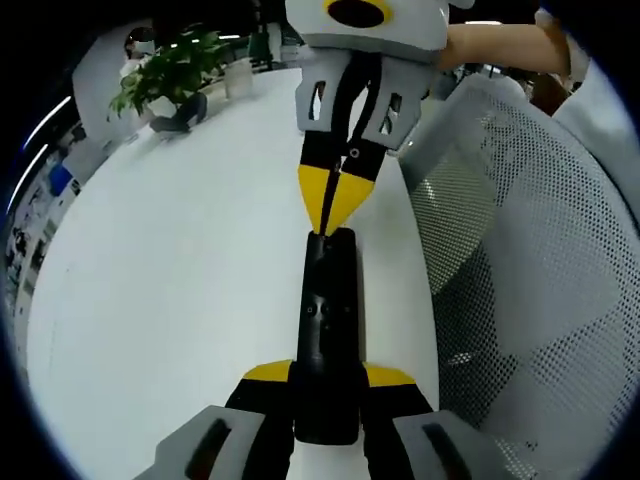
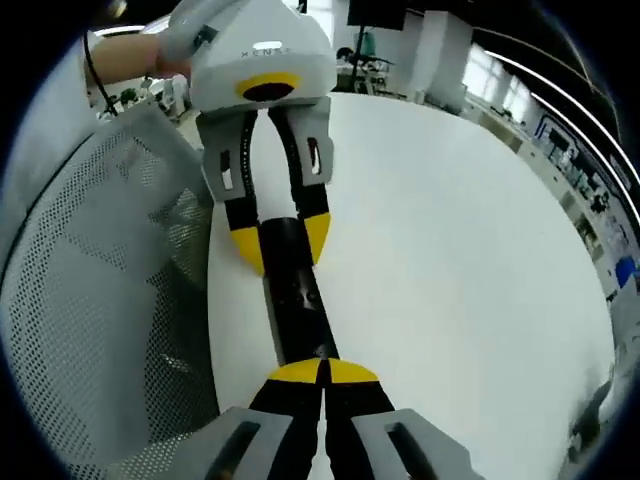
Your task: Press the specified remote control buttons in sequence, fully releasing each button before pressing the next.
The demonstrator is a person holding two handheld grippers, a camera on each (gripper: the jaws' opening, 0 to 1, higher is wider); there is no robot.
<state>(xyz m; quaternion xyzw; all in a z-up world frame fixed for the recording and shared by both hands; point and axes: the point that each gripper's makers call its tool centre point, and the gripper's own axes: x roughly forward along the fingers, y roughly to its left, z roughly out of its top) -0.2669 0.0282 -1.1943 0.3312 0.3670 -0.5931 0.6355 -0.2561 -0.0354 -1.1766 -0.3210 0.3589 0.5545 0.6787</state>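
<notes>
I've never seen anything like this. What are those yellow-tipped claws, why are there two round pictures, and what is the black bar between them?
No robot here: a person holds a two-jaw gripper in each hand, and each carries a fisheye camera looking along its own jaws. In the left gripper view, the left gripper rises from the bottom, clamped on a black remote control; the right gripper faces it from above, jaws shut, tip on the remote's far end. The right gripper view shows the same scene reversed. Everything sits over a white table, beside a grey mesh chair. A potted plant stands at the far edge.
</notes>
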